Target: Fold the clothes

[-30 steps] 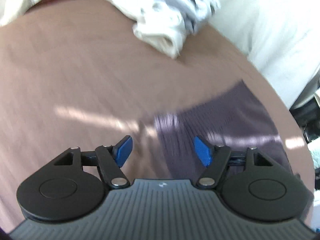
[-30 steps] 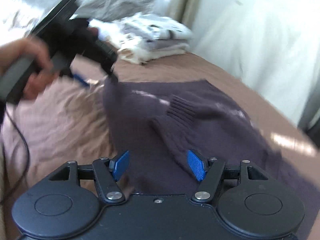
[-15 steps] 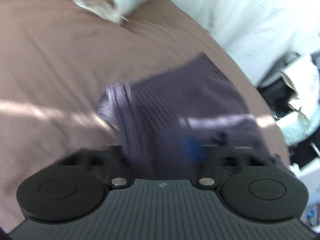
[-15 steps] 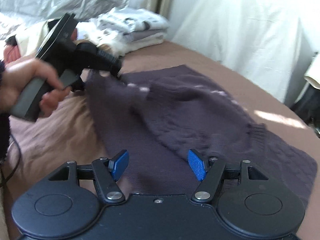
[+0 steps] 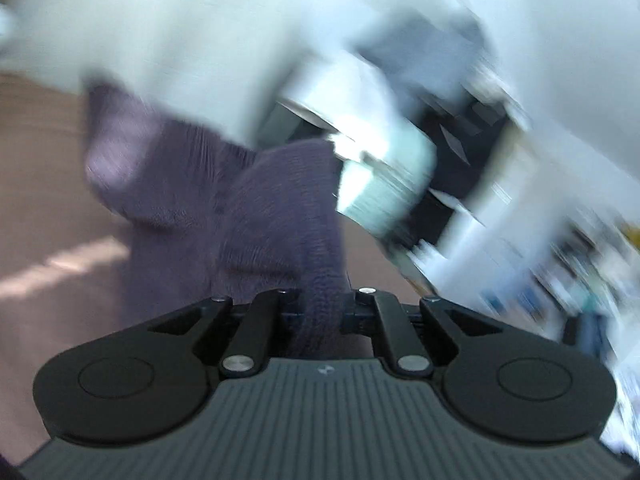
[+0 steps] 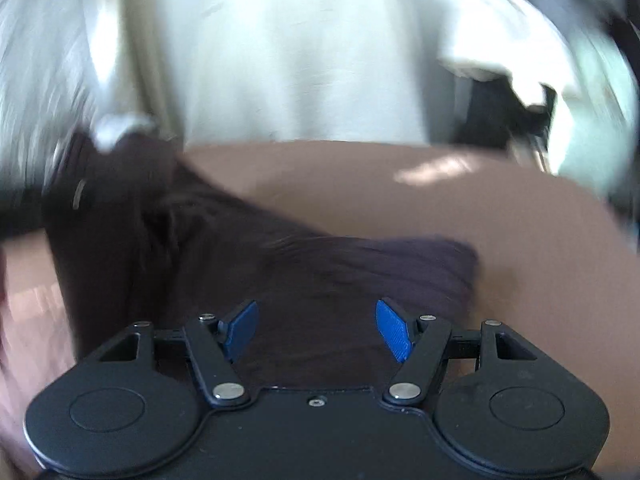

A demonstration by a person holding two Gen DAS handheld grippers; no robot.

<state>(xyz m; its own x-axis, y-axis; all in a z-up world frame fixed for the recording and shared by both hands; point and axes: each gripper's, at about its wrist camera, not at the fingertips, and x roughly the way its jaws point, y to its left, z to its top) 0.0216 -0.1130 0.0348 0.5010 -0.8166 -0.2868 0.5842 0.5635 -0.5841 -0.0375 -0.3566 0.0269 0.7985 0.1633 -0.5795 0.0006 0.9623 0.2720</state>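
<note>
The left tongs point(image 5: 320, 312) are gripping a bunched edge of the purple sweater point(image 6: 340, 264), their jaws having just closed on it. The right tongs point(image 6: 318, 330) are hovering released above it. The sweater is lying rumpled on the brown bed point(image 6: 400, 200); most folding appears left to do.

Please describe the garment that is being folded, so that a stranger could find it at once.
On the brown bed cover lies a dark purple knitted sweater. One edge is bunched in the left gripper, whose jaws are shut on it. It is the only dark item there.
</note>
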